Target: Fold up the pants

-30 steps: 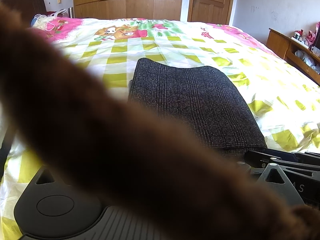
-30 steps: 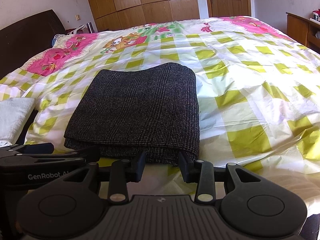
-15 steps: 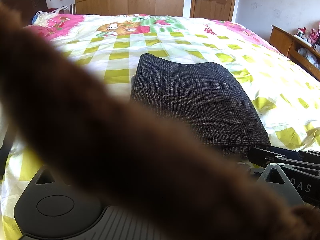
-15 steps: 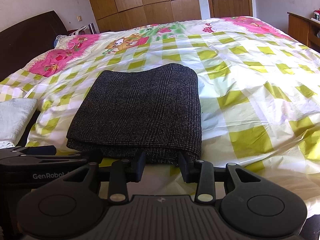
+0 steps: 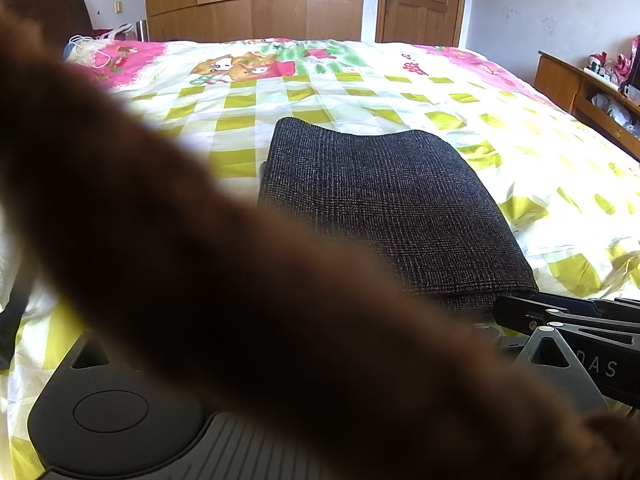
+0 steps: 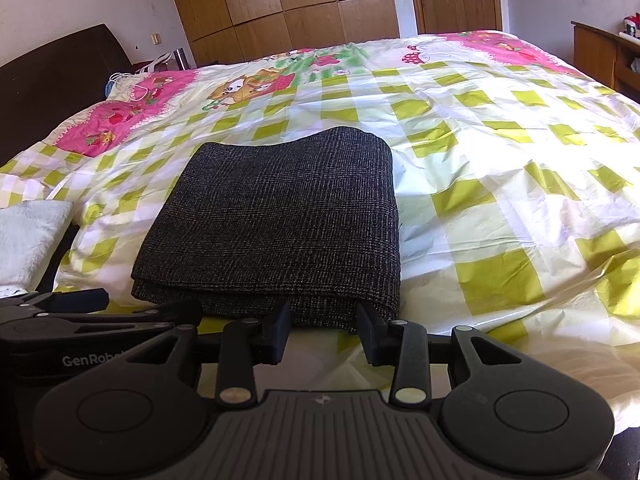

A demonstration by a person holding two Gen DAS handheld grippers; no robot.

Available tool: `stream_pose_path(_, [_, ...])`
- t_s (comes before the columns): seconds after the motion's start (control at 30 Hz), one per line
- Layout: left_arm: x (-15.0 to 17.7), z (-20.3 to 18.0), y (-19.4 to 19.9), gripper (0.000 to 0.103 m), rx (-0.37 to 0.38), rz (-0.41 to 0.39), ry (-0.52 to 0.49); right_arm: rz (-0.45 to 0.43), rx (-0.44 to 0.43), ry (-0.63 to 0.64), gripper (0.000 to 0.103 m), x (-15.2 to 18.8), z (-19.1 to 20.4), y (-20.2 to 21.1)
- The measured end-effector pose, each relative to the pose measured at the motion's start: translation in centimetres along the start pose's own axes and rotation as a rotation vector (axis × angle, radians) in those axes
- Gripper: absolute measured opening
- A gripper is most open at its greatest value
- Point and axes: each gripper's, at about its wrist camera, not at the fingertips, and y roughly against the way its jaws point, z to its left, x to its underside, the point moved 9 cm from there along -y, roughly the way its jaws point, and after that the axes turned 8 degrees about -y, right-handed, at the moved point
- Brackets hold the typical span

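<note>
Nearest, the right gripper (image 6: pixel 323 334) has its 2 fingers spread, empty, just short of the folded pants' (image 6: pixel 280 220) near edge. A blurred brown shape (image 5: pixel 240 300) hides the left gripper's fingers, so I cannot tell their state. The pants lie on the checked bedspread (image 6: pixel 500 168), wardrobe (image 6: pixel 280 4) beyond.

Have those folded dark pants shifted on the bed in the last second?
No. The pants sit beside the same green checks of the bedspread as before.
</note>
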Motion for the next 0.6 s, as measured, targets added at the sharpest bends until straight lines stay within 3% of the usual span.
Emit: stream_pose_path(0.6, [0.18,0.16,-0.16,0.103,-0.018,0.006,-0.004,0.000,-0.010,-0.003,0.050,0.01,0.14,0.04])
